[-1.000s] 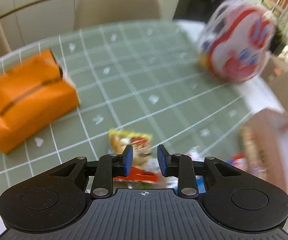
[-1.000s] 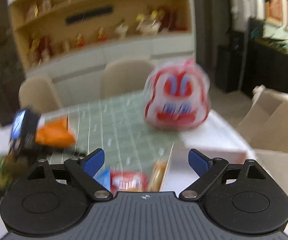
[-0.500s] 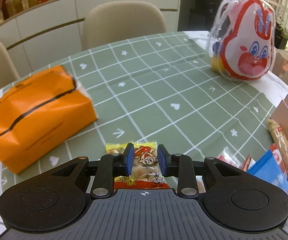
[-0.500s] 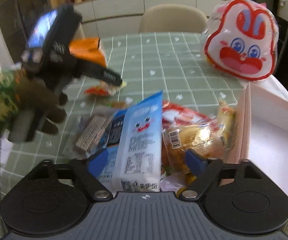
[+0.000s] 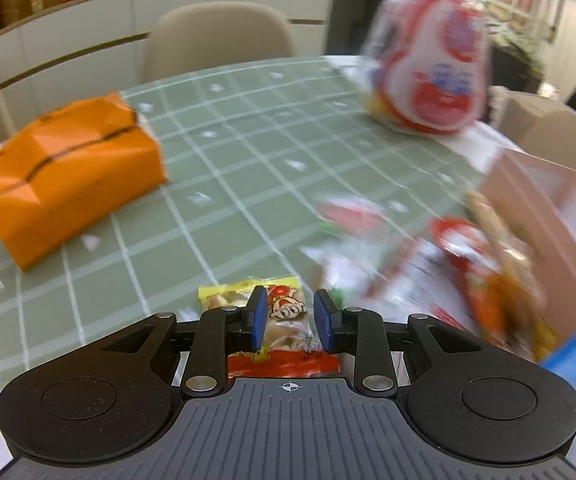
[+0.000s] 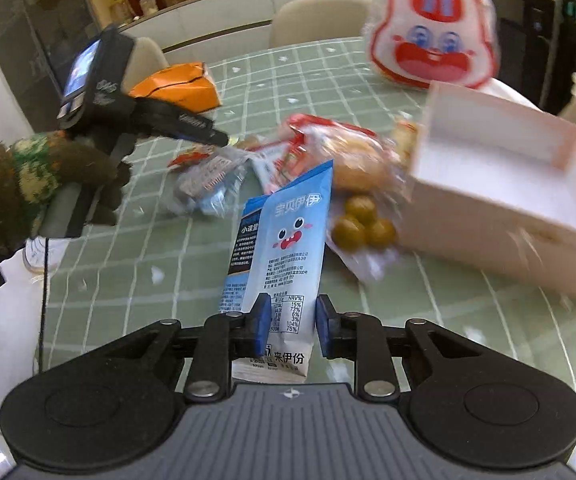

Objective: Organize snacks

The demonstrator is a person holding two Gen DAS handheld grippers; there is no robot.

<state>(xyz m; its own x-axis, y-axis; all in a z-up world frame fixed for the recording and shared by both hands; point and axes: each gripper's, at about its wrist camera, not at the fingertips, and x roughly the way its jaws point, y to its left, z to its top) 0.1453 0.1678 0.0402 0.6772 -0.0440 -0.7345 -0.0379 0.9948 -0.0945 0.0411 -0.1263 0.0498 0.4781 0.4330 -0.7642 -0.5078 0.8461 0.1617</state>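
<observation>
The right gripper (image 6: 288,322) is closed on a light blue snack packet (image 6: 286,264), with its two blue fingers pressing the lower part of the packet from both sides. The packet shows a cartoon face, a nutrition table with "NRV%" and Chinese characters; the smaller print is too small to read. Just behind it, on the green checked tablecloth (image 6: 136,264), lies a bag of round olive-green sweets (image 6: 362,226), and next to this stands a pale pink open box (image 6: 500,196), tilted and blurred. Further back there is a heap of mixed snack packets (image 6: 288,152), red, silver and clear, lying on each other. To the left, a hand in a brown and green knitted glove (image 6: 44,178) holds the left gripper (image 6: 192,126) over the table near that heap.

In the left wrist view, the left gripper (image 5: 288,320) is clamped on a small yellow and red packet with a cartoon figure (image 5: 284,320); the fingers grip it at the middle. To the right, the snack heap (image 5: 448,264) is blurred and stands between the gripper and the pink box (image 5: 540,184). An orange paper bag (image 5: 72,172) lies on the left part of the cloth, well apart from the snacks. At the far edge stands a clear rabbit-face bag (image 5: 432,68), red and white. Behind the table there are beige chairs (image 5: 218,36).
</observation>
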